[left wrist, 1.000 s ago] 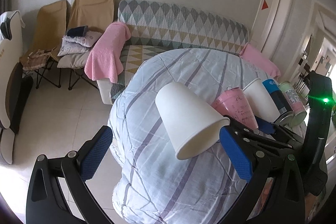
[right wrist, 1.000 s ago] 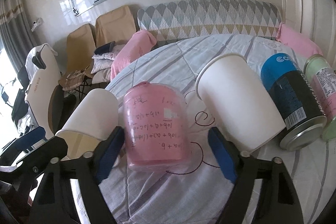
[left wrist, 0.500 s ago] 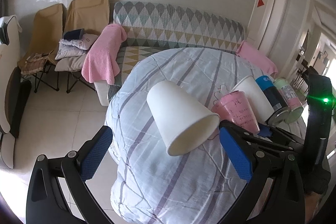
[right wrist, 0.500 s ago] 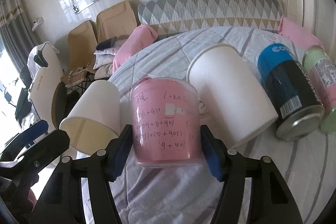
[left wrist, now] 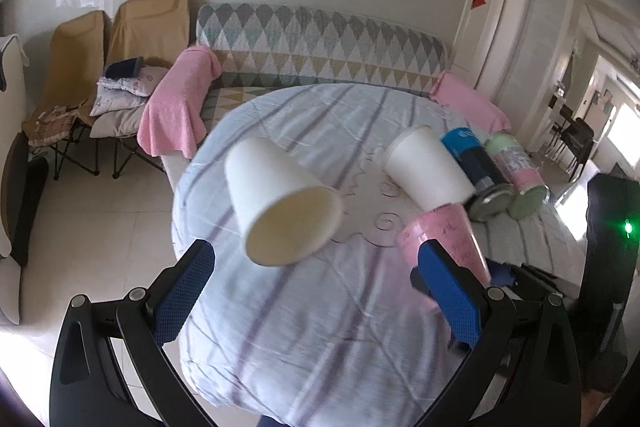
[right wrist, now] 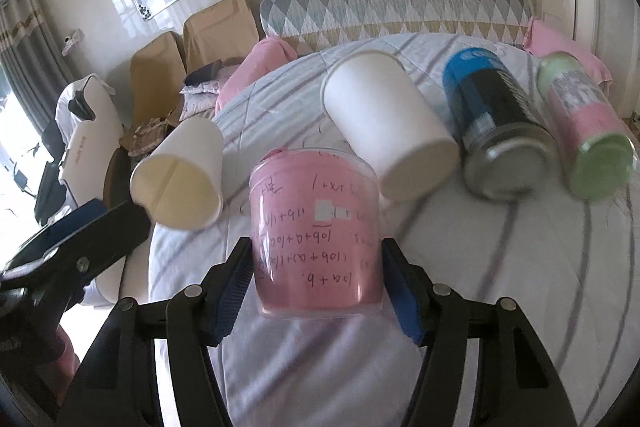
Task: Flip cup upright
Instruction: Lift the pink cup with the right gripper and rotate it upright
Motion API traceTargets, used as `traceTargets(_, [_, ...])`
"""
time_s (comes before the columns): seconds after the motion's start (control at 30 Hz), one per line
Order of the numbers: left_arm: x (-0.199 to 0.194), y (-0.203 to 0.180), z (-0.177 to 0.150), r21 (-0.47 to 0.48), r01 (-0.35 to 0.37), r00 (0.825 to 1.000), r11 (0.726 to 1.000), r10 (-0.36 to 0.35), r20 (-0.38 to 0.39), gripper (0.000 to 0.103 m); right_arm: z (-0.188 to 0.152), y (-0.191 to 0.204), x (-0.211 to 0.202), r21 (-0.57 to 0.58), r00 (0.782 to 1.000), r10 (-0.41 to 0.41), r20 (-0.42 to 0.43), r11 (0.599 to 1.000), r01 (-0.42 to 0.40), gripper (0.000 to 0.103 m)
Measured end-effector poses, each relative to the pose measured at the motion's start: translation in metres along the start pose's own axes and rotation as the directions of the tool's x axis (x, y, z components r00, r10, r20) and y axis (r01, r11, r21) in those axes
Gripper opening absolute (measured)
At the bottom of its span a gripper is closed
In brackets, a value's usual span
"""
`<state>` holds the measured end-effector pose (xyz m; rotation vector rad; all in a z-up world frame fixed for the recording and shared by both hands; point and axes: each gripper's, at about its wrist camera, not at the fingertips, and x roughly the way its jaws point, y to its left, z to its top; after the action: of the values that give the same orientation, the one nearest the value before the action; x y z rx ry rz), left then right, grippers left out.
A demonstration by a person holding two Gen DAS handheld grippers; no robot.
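My right gripper [right wrist: 318,283] is shut on a clear plastic cup with a pink liner and handwriting [right wrist: 316,231], gripped at its sides and lifted off the table; it also shows in the left wrist view [left wrist: 444,231]. My left gripper [left wrist: 320,291] is open and empty, pulled back from a white paper cup [left wrist: 280,203] lying on its side with its mouth toward me; that cup also shows in the right wrist view [right wrist: 184,175]. A second white paper cup [right wrist: 384,123] lies on its side behind the pink one.
A blue and black can [right wrist: 500,135] and a green and pink can [right wrist: 584,131] lie on their sides at the right of the round striped tablecloth [left wrist: 320,327]. A sofa [left wrist: 320,43] and folding chairs [left wrist: 80,67] stand beyond the table edge.
My right gripper closed on the pink cup and lifted it. My left gripper drew back from the white cup, which now appears farther away.
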<state>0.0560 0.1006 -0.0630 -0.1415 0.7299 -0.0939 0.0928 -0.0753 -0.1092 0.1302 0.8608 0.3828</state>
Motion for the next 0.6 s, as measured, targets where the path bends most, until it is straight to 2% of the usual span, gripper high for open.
traceTargets(0.23, [-0.01,-0.039,-0.008,0.034,0.024,1.0,0.999,-0.023,-0.012,0.103,-0.022,-0.018,-0.028,0.018,1.0,-0.009,0.008,1.0,0.008,0.064])
traceTargets(0.6, [-0.017,-0.101,-0.014,0.119,0.032,0.999,0.992,-0.03,-0.014,0.103,-0.033,-0.072,-0.055,0.133,0.989,-0.107,0.097,0.987,0.094,0.064])
